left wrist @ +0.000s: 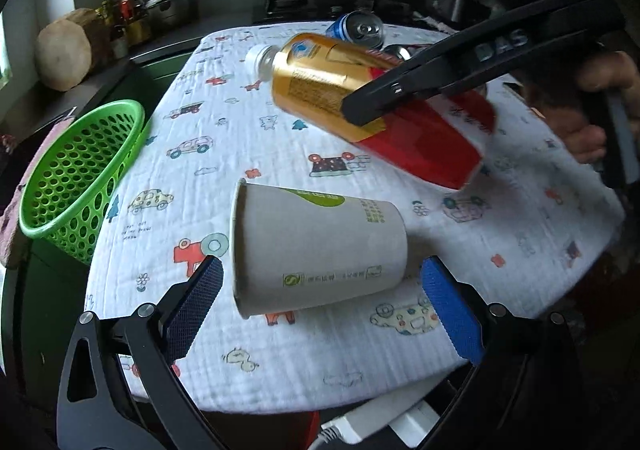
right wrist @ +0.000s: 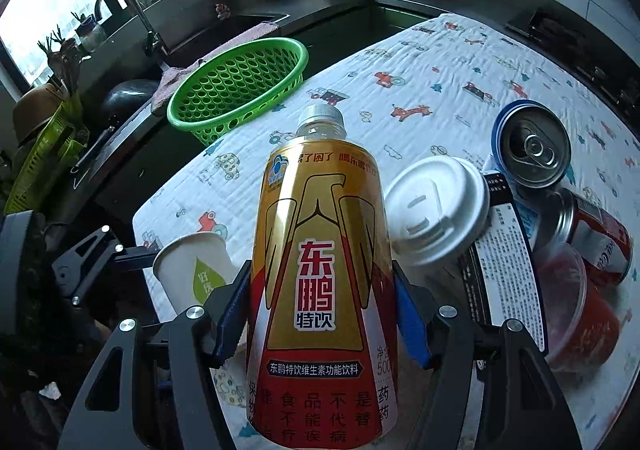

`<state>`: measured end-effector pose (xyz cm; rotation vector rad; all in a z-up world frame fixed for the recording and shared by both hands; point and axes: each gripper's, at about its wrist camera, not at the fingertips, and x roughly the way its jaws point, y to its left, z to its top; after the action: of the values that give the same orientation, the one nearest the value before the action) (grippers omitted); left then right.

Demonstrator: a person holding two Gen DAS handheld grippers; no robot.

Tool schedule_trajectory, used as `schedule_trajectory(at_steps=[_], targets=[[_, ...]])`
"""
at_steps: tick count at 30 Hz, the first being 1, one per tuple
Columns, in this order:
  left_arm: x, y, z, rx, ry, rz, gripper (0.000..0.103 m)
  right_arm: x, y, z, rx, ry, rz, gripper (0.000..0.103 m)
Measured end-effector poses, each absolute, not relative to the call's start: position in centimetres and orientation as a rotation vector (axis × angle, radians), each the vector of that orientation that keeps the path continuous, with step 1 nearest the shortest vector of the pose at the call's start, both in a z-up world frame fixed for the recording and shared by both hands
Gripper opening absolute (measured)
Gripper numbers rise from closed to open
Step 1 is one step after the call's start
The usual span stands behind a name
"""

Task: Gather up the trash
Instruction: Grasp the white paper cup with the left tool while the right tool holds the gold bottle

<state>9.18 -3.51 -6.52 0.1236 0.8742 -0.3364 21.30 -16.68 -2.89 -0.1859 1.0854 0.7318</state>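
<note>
The right gripper (right wrist: 320, 314) has its fingers clamped on the gold-and-red bottle (right wrist: 316, 282), held above the table (left wrist: 280, 137). The left gripper (left wrist: 324, 290) has its fingers apart on either side of a paper cup (left wrist: 316, 250) lying on its side, near the green basket (left wrist: 76, 173).

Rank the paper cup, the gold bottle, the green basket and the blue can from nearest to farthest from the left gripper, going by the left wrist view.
1. Paper cup: on its side between the open jaws of the left gripper.
2. Gold bottle: ahead, above the cloth, held by the right gripper.
3. Green basket: off to the left at the table edge; too close to call against the bottle.
4. Blue can: far end.
</note>
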Motion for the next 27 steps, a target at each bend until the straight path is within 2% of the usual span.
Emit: schedule_trajectory(at_steps=[10,12,13,27], targets=[[9.7,-4.0,-7.2,0.145,0.876,-0.219,0.097,21.2,-17.0,-2.7,-0.179,1.078,0.729,0.062],[9.6,-3.9,-7.0,0.142,0.866,-0.221,0.092,21.3,-17.0,-2.6,-0.180,1.076,0.729,0.062],[9.6,-3.8,-7.0,0.139,0.867,-0.227,0.084,21.3,-16.9,-2.5,-0.180,1.075,0.730,0.062],[10.3,1.6,-3.6,0.063,0.795,-0.217,0.084,22.0,-13.7,-1.4,-0.197,1.056,0.768,0.062]])
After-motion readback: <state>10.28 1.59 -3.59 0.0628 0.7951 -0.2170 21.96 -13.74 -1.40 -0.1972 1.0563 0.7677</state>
